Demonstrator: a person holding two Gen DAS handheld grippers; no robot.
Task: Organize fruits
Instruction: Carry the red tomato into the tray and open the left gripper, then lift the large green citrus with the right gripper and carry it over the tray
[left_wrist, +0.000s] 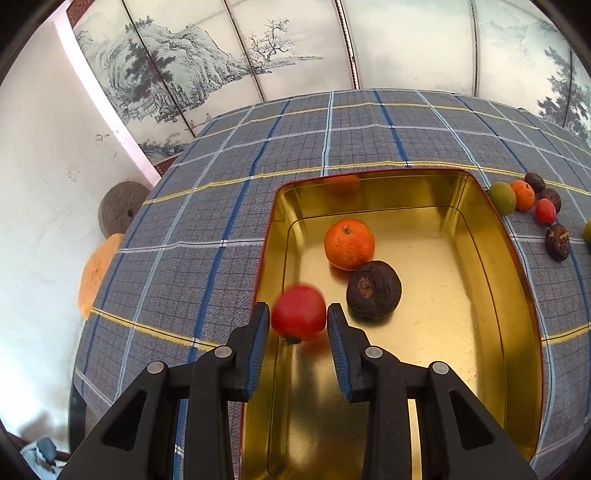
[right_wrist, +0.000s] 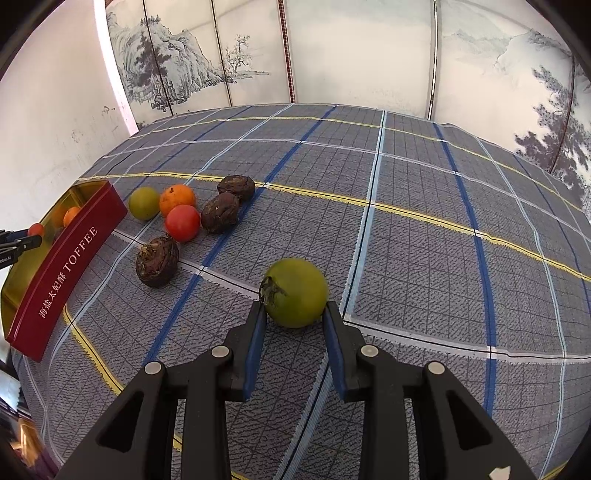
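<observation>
blurred: red tomato (left_wrist: 299, 313) between left gripper's tips | cut off: green fruit (left_wrist: 587, 232) at right picture edge | half hidden behind table's left edge: orange disc (left_wrist: 96, 271), grey disc (left_wrist: 119, 210)

Matte black plastic on both the left gripper (left_wrist: 298, 314) and the right gripper (right_wrist: 294, 308), built alike. Two angular fingers each, lined inside with ribbed blue pads (left_wrist: 258, 347). Round silver rivets (left_wrist: 222, 351) at the linkage joints. Triangular cut-outs in the outer arms, near the lower frame edge.
</observation>
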